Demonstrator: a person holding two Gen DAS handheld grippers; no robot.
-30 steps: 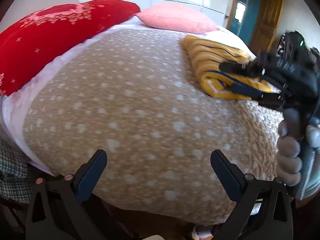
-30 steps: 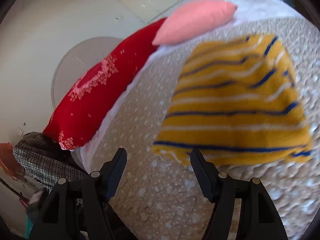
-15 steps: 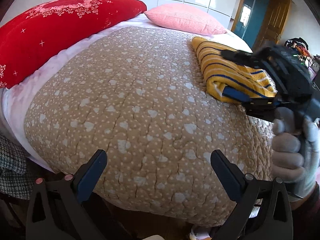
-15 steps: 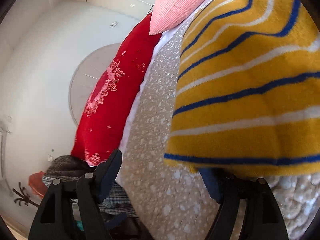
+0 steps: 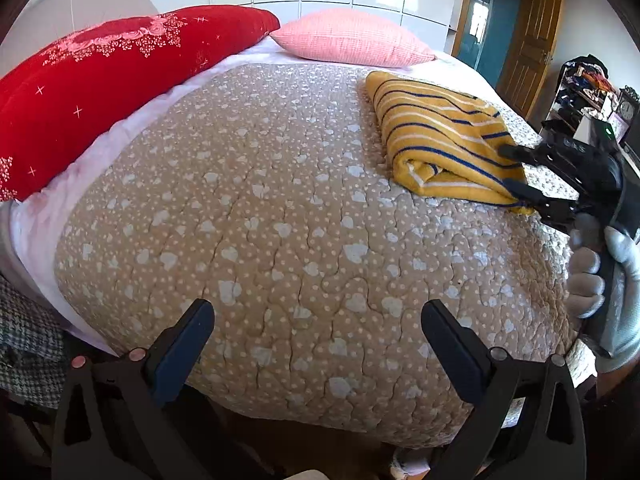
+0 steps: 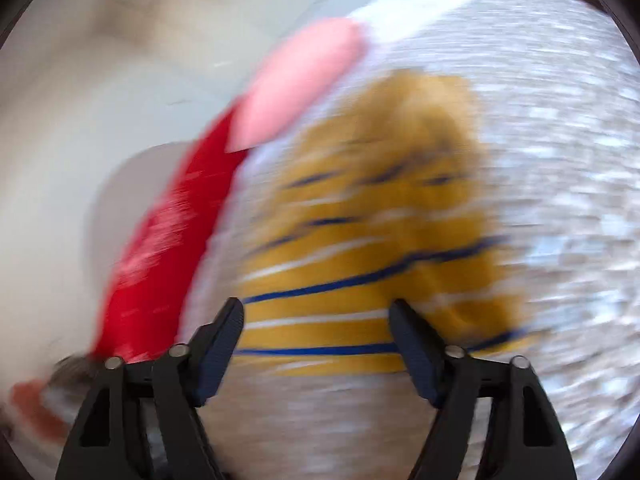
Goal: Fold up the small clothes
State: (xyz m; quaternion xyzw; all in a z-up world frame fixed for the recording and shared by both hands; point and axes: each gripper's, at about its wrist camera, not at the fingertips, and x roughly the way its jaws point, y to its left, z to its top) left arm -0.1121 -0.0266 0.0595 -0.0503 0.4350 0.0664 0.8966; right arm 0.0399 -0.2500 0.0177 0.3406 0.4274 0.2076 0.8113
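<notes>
Yellow knit with blue and white stripes, the folded garment (image 5: 442,146) is lying on the dotted tan quilt (image 5: 280,220), well ahead and right of the left gripper (image 5: 316,338), whose fingers are standing wide apart, gripping nothing. In the blurred right wrist view, the right gripper (image 6: 316,342) is also gaping open and empty, with the garment (image 6: 380,240) lying just ahead of its fingertips. Behind the garment, a pink pillow (image 5: 348,38) is resting beside a red one (image 5: 108,84).
</notes>
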